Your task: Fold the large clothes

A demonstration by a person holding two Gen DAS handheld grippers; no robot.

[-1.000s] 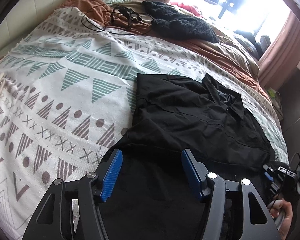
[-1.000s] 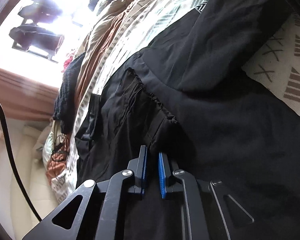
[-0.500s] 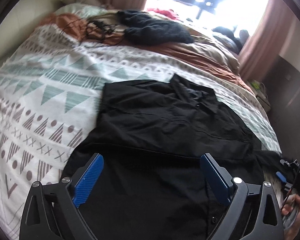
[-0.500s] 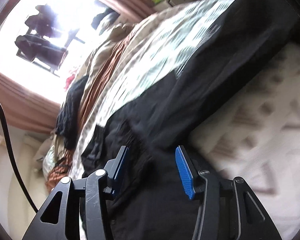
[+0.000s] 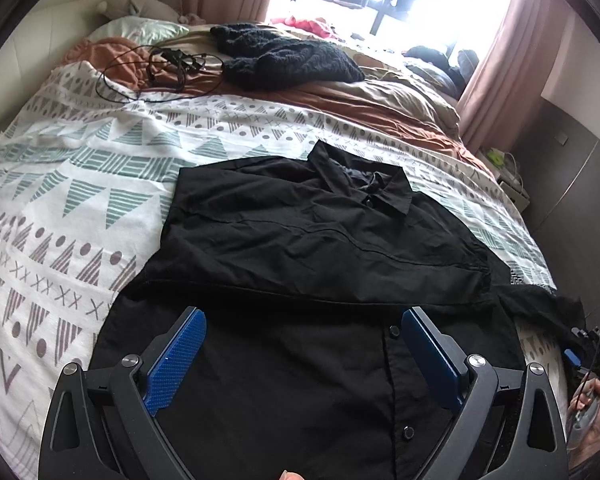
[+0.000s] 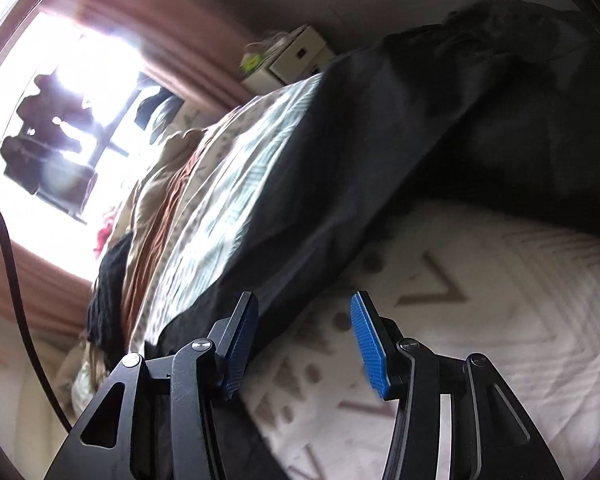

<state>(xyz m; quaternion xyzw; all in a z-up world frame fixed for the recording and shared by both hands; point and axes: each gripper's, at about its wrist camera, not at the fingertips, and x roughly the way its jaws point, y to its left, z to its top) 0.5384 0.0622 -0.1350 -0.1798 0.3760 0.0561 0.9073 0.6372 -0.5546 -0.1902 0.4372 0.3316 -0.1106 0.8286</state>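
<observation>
1. Item: black shirt (image 5: 320, 248), button-front with collar, lying flat on the patterned blanket (image 5: 80, 184) of the bed. Collar end points toward the window; the hem end is nearest the left tool. A sleeve appears folded across the chest; part of the cloth trails off toward the right edge of the bed.

2. Handling, judged: thin woven cloth, light, limp and creasing easily. No stiffness to hold a fold on its own, so it will sag between two grip points. Dark on dark, so edges are hard to read. Not fragile; the buttons are the only hard parts.

3. Where to take hold, judged: at the hem corners or side seams, one tool to each, pinching a single doubled edge and not the flat middle. The trailing cloth at the right wants gathering in first.

4. Left tool (image 5: 300, 364): released, jaws spread wide over the lower shirt front, nothing between them.

5. Right tool (image 6: 304, 344): released, jaws apart, low over the blanket just beside the shirt's edge (image 6: 340, 184); view blurred.

6. Change from a second ago: the right tool was clenched on a gathered ridge of shirt and has since let go and drawn off to the side. The left tool has opened wider and shifted to sit centred over the shirt.

7. Other: dark knit garment (image 5: 284, 60) and a cable (image 5: 156, 72) at the far end of the bed.
</observation>
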